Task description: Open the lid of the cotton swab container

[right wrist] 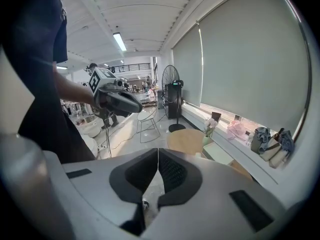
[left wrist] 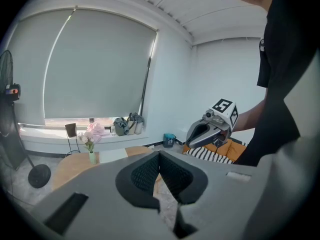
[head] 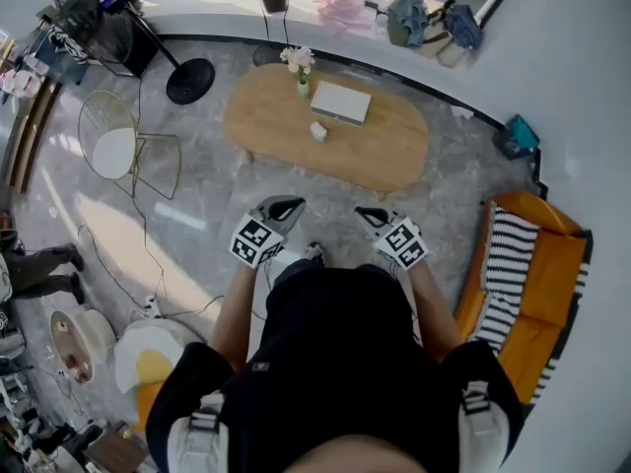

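At the left of the head view, the left gripper (head: 280,208), grey with a marker cube, is held out before the person's body. In its own view its jaws are seen pressed together with nothing between them. Beyond both grippers and well apart from them, an oval light-wood coffee table (head: 264,118) stands on the grey floor. On it are set a small green vase of pale flowers (head: 303,87), a small white object (head: 317,132) and a flat grey box (head: 341,102). The small white object is judged to be the cotton swab container, though it is too small for a lid to be made out. Further right, the right gripper (head: 372,214) is likewise clamped shut and empty. The step in hand is judged to be the approach, as nothing is touched yet. Next, the table must be reached and the jaws spread. The container would then be steadied by one gripper while the lid is taken by the other.
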{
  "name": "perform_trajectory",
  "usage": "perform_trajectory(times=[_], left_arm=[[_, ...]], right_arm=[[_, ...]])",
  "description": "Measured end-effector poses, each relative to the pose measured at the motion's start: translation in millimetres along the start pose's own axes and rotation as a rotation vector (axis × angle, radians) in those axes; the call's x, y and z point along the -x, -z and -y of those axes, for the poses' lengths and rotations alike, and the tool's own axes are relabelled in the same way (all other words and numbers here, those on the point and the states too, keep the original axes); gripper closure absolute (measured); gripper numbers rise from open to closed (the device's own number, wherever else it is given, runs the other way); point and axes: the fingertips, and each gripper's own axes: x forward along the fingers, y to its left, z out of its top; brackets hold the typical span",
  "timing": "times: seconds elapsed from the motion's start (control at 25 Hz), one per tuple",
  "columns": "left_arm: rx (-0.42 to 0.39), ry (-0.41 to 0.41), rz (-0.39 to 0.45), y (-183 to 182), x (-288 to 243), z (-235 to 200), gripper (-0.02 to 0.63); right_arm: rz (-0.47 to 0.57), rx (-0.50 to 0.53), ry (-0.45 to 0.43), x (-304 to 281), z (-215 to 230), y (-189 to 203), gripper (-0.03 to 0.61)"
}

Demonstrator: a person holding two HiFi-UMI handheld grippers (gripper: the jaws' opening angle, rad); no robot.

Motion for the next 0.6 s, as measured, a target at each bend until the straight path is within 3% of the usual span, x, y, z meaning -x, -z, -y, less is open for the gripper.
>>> perform_trajectory(times=[0.6], left_arm=[[0.004,-0.019,0.016,9,33,-44,0.614]], right_arm=[[-0.022,0.051,-0.012,-51,-11,-26,0.581]])
